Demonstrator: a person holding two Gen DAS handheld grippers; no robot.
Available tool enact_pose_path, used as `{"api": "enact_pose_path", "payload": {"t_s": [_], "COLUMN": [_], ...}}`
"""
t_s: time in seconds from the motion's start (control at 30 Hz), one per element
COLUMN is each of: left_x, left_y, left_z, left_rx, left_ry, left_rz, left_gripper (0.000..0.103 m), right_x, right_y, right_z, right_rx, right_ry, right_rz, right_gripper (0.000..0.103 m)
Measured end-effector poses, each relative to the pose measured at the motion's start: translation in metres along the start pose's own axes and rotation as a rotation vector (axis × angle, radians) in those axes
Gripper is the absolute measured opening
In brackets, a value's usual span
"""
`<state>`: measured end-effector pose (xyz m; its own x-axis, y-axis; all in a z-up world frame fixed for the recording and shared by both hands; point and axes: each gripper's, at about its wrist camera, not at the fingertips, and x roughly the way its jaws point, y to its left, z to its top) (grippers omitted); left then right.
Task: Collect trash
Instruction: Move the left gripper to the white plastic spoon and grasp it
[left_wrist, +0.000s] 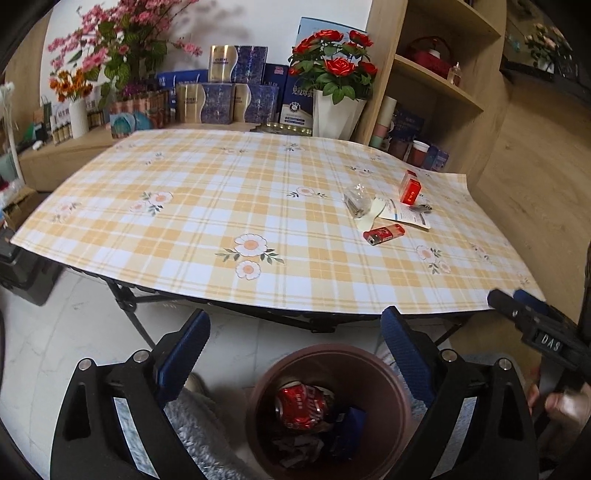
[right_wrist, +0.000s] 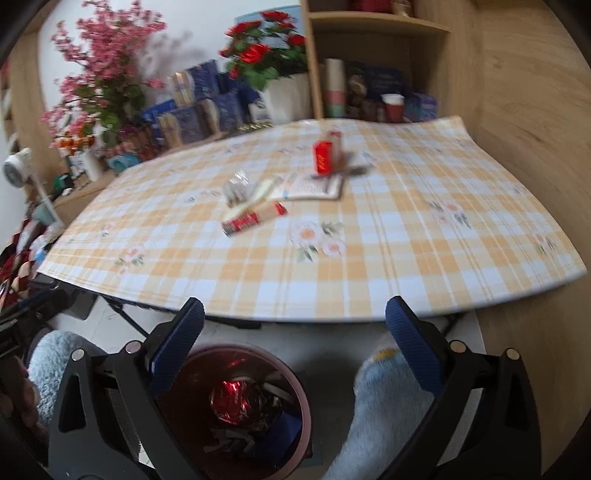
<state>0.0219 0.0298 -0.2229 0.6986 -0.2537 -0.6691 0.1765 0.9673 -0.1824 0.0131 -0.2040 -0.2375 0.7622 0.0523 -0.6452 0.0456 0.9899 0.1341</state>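
1. Trash already collected sits in the brown bin (left_wrist: 384, 402) on the floor below the near table edge: a crushed red can (left_wrist: 303, 404), a dark blue piece (left_wrist: 351, 424) beside it, and shredded scraps underneath
2. More trash lies on the checked tablecloth (left_wrist: 229, 206), toward its right side: a red lighter-shaped item (left_wrist: 384, 234), a crumpled clear wrapper (left_wrist: 356, 201), a pale paper strip (left_wrist: 371, 212), a printed leaflet (left_wrist: 408, 216) and an upright red carton (left_wrist: 410, 186)
3. Left gripper (left_wrist: 295, 350) hangs directly over the bin's mouth with its blue-padded jaws spread wide and nothing between them; the can lies loose in the bin below
4. Right gripper (right_wrist: 295, 339) is also spread apart and empty, hovering above the same bin (right_wrist: 299, 391), just short of the table edge
5. In the right wrist view the picture is blurred, so the items on the cloth are hard to tell apart; the carton (right_wrist: 324, 157) looks to be standing at the leaflet's far end
6. Pale fleecy fabric (right_wrist: 384, 406) shows beside the bin under both grippers
7. Behind the table stand red roses in a white pot (left_wrist: 338, 110), pink blossoms (left_wrist: 122, 40) and stacked blue boxes (left_wrist: 236, 99)
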Motion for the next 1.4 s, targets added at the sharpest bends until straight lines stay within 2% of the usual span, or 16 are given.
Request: {"api": "enact_pose_path", "payload": {"t_s": [0.17, 0.3, 0.43, 0.57, 0.7, 0.77, 0.8, 0.87, 0.9, 1.0, 1.2, 1.3, 1.4], "left_x": [0.005, 0.015, 0.031, 0.055, 0.083, 0.104, 0.116, 0.147, 0.157, 0.195, 0.227, 0.234, 0.243], "left_y": [-0.004, -0.013, -0.024, -0.034, -0.057, -0.071, -0.076, -0.079, -0.080, -0.091, -0.103, -0.106, -0.103], "left_z": [0.010, 0.022, 0.033, 0.046, 0.064, 0.076, 0.081, 0.096, 0.101, 0.112, 0.117, 0.117, 0.119], "left_rx": [0.017, 0.054, 0.085, 0.105, 0.169, 0.212, 0.215, 0.182, 0.171, 0.178, 0.248, 0.300, 0.288], "left_ry": [-0.012, -0.012, 0.001, 0.032, 0.088, 0.130, 0.152, 0.190, 0.199, 0.263, 0.300, 0.289, 0.281], "left_rz": [-0.015, -0.037, -0.049, -0.081, -0.179, -0.223, -0.239, -0.268, -0.274, -0.292, -0.269, -0.229, -0.203], "left_gripper": [0.091, 0.091, 0.091, 0.090, 0.074, 0.061, 0.049, 0.035, 0.032, 0.032, 0.032, 0.032, 0.032], "right_x": [-0.001, 0.006, 0.026, 0.047, 0.066, 0.073, 0.076, 0.080, 0.082, 0.090, 0.105, 0.109, 0.109], "right_y": [-0.016, -0.023, -0.030, -0.043, -0.059, -0.063, -0.064, -0.065, -0.066, -0.068, -0.078, -0.081, -0.082], "right_z": [0.026, 0.036, 0.038, 0.038, 0.042, 0.047, 0.050, 0.054, 0.056, 0.059, 0.057, 0.055, 0.052], "right_rx": [-0.010, -0.078, -0.106, -0.054, 0.002, 0.009, 0.010, 0.012, 0.013, 0.006, 0.064, 0.074, 0.075], "right_ry": [-0.039, -0.055, 0.001, 0.039, 0.056, 0.057, 0.056, 0.054, 0.053, 0.050, 0.074, 0.081, 0.082], "right_rz": [0.043, 0.050, 0.083, 0.109, 0.150, 0.159, 0.161, 0.169, 0.166, 0.150, 0.159, 0.165, 0.168], "right_gripper": [0.097, 0.097, 0.097, 0.097, 0.097, 0.097, 0.097, 0.097, 0.097, 0.097, 0.097, 0.097, 0.097]}}
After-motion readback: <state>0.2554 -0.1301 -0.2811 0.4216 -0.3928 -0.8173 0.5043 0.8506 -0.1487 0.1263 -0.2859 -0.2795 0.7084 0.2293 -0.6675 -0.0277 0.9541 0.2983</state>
